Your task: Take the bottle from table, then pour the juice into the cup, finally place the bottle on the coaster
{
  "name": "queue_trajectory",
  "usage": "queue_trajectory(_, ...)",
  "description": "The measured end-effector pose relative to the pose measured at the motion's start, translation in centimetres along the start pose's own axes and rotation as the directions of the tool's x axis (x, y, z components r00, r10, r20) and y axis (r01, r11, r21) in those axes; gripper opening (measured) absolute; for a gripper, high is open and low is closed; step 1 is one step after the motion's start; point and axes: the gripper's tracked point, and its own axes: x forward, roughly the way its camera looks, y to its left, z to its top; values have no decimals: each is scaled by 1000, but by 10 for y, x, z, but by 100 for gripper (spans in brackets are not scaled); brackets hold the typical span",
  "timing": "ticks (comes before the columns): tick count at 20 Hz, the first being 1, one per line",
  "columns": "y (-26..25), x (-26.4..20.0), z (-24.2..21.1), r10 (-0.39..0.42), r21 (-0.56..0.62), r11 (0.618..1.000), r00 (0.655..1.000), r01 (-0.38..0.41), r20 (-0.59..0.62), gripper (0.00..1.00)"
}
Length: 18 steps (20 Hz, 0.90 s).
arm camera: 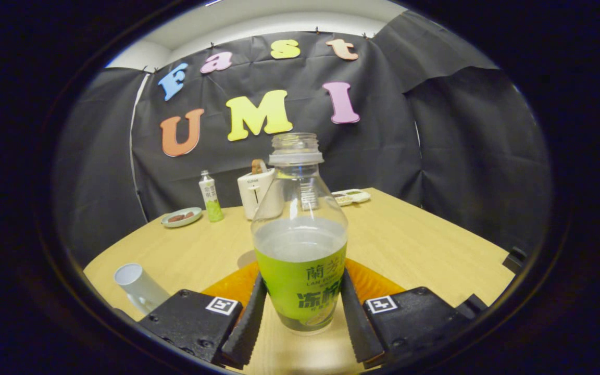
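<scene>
— Where is the bottle right now?

— The clear plastic bottle with the green label (pixel 300 250) stands upright between my fingers (pixel 302 315), uncapped, with pale juice up to about the top of the label. Both fingers lie against the sides of the label, one on each flank, so I am clamped on it. Its base looks to be at the near rim of the round orange coaster (pixel 378 284), which spreads just behind it on the pale wooden surface (pixel 414 245); whether the base rests on that rim or just off it, I cannot tell.

— And the cup?

— The white paper cup (pixel 136 284) is off to the left of my left finger, near it, on the same surface. It reads as leaning, though the lens may be doing that.

— So which step is this?

— I judge it either the take or the final set-down; liquid is in the bottle, and I cannot see into the cup.

— What does the next move call for?

— If pouring is ahead: lift straight, carry left, tip slowly over the cup's mouth. The open neck makes any jerk a spill risk.

— Anything beyond?

— Well past my fingers, a small bottle (pixel 210 197), a plate (pixel 181 217) and a white toaster (pixel 256 191).
</scene>
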Motion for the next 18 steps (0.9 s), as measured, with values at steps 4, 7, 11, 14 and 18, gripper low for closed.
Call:
queue_trajectory(4, 15, -5, 15, 10, -105, 994, 1000, -9, 13, 74)
queue_trajectory(7, 22, -8, 26, 2, -205, 979, 1000, -2, 2, 74)
queue_trajectory(11, 32, -13, 47, -14, -374, 927, 999, 29, 43, 74)
queue_trajectory(14, 49, -19, 60, -4, -488, 872, 997, 44, 83, 74)
queue_trajectory(18, 73, -21, 62, 30, -591, 806, 995, 35, 99, 75)
